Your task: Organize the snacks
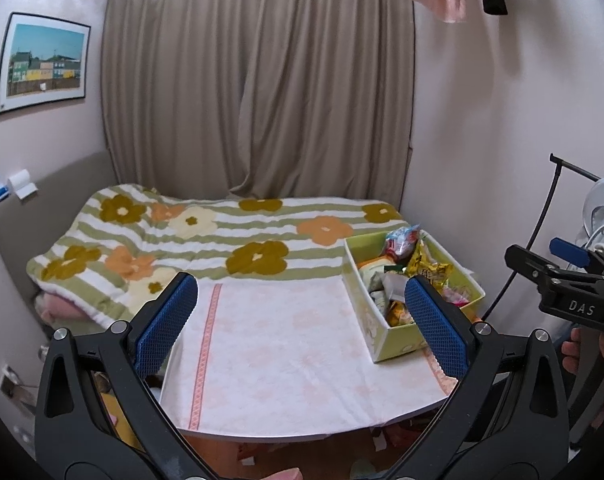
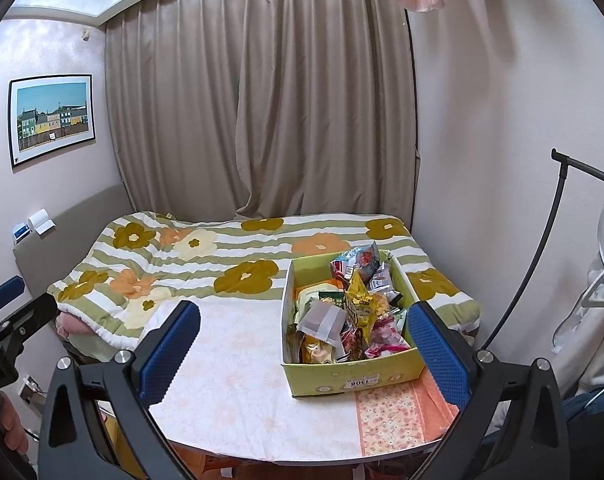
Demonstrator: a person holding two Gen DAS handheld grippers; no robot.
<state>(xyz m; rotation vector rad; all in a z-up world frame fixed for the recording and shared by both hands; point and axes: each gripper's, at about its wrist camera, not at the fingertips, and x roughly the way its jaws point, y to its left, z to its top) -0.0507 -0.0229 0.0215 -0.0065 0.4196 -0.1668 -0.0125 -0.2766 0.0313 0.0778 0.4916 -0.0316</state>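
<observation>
A light green cardboard box stands at the right side of a small table covered with a pale pink cloth. It holds several snack packets, among them a yellow bag and a pink one. The box also shows in the left wrist view. My left gripper is open and empty above the table's middle, left of the box. My right gripper is open and empty, hovering in front of the box. The right gripper also shows from the side in the left wrist view.
A bed with a flowered green-striped blanket lies right behind the table. Beige curtains hang at the back. A black stand with white items is at the right. The table's front edge is near me.
</observation>
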